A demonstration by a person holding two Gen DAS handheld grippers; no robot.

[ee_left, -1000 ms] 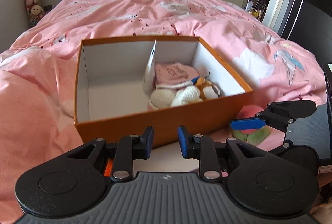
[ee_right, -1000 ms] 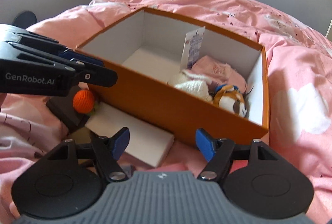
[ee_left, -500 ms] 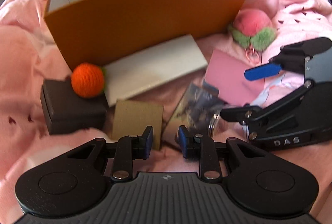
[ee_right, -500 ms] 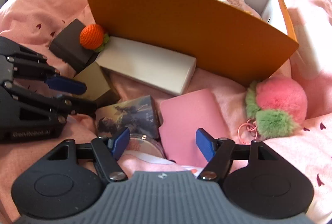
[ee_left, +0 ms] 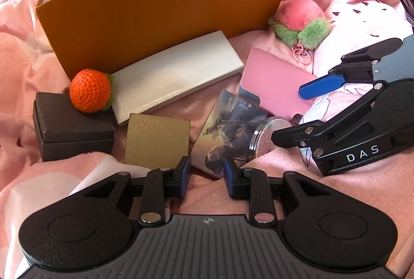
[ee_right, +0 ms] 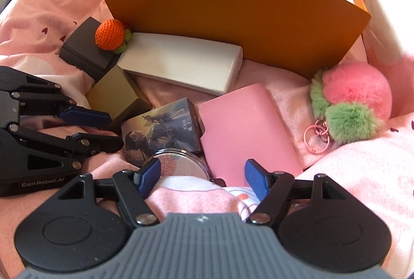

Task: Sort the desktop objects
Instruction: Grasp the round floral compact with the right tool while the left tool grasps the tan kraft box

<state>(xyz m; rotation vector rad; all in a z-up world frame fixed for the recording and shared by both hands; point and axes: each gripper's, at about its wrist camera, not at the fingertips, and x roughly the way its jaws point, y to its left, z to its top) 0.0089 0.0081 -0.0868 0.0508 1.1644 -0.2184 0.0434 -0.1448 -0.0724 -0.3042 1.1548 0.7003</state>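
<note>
Currently: left gripper (ee_left: pixel 204 176) and right gripper (ee_right: pixel 203 171), jaws apart (both empty), above picture box (ee_left: pixel 227 134), round tin (ee_right: pixel 178 162), pink case (ee_right: pixel 245 129).

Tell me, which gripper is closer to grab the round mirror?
Probably the right gripper: the round mirror lies just ahead of its open jaws. The left gripper faces the picture box.
</note>
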